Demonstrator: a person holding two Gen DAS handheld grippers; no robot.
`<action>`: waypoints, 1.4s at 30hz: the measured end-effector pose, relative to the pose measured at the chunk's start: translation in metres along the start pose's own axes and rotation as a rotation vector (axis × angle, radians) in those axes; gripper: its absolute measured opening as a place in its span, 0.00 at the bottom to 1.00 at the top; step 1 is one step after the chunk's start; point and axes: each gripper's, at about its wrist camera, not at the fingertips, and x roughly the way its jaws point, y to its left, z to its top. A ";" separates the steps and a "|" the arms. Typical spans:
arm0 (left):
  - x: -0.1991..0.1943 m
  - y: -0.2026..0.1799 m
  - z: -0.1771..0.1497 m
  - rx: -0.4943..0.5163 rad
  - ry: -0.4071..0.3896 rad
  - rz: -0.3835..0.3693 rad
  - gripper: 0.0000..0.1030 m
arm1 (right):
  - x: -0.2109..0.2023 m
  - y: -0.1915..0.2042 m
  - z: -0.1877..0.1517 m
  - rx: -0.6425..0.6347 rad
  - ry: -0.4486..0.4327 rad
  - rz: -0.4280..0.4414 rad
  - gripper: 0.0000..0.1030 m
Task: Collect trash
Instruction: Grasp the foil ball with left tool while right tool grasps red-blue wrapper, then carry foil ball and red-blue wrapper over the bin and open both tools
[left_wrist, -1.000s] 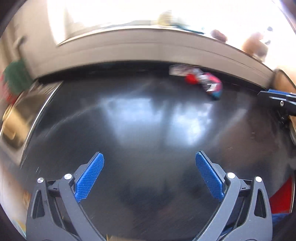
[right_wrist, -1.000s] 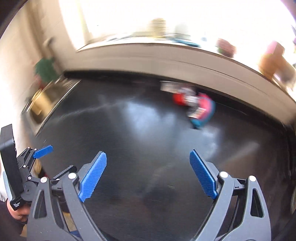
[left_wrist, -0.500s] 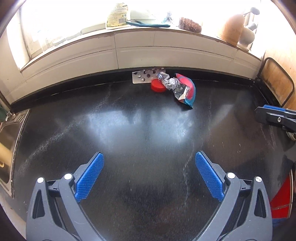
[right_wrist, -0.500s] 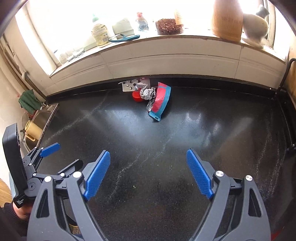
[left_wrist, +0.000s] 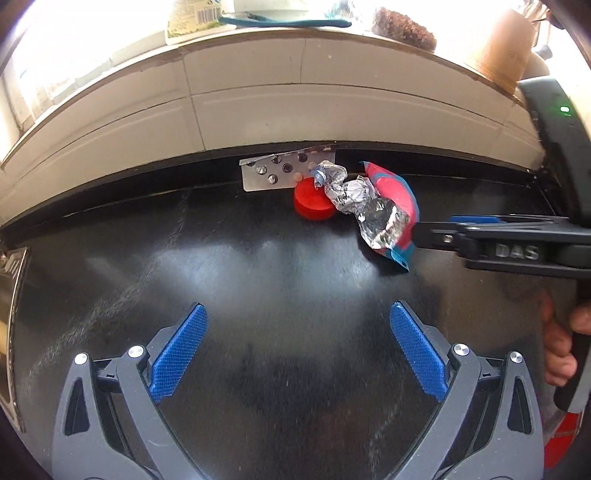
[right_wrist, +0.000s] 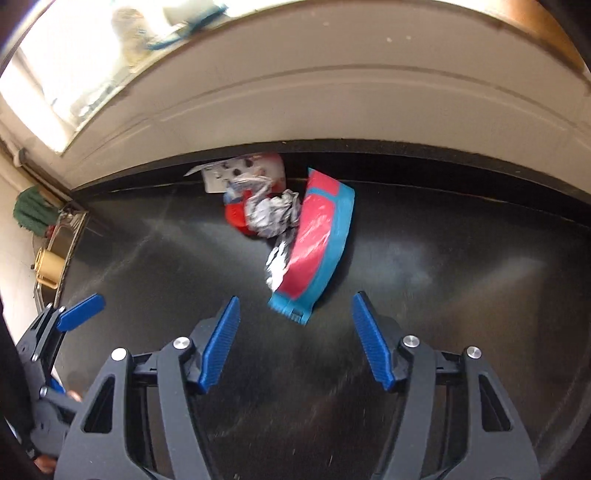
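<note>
A small heap of trash lies on the black counter by the back wall: a red and blue wrapper (right_wrist: 317, 243) (left_wrist: 397, 192), crumpled silver foil (right_wrist: 271, 214) (left_wrist: 364, 203), a red cap (left_wrist: 314, 203) (right_wrist: 236, 218) and a silver blister pack (left_wrist: 273, 171) (right_wrist: 229, 175). My right gripper (right_wrist: 295, 339) is open, its fingertips just short of the wrapper's near end; it shows from the side in the left wrist view (left_wrist: 417, 234). My left gripper (left_wrist: 297, 347) is open and empty, further back from the heap.
A white tiled ledge (left_wrist: 258, 99) runs behind the counter, with a sill above holding a wooden pot (left_wrist: 498, 55) and other items. A sink (right_wrist: 59, 251) with a green cloth (right_wrist: 31, 210) lies at the far left.
Both grippers have moved forward towards the heap. The right one has come much closer, so the wrapper now lies just ahead of its fingertips. Both stay open.
</note>
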 end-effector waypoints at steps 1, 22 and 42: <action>0.007 0.000 0.005 -0.002 0.001 -0.004 0.93 | 0.011 -0.004 0.007 0.005 0.014 0.002 0.59; 0.102 -0.055 0.085 0.193 -0.034 -0.005 0.78 | -0.003 -0.070 0.012 -0.035 0.035 0.037 0.18; -0.007 -0.038 -0.003 0.101 -0.007 0.002 0.33 | -0.060 -0.034 -0.047 -0.090 -0.011 0.008 0.18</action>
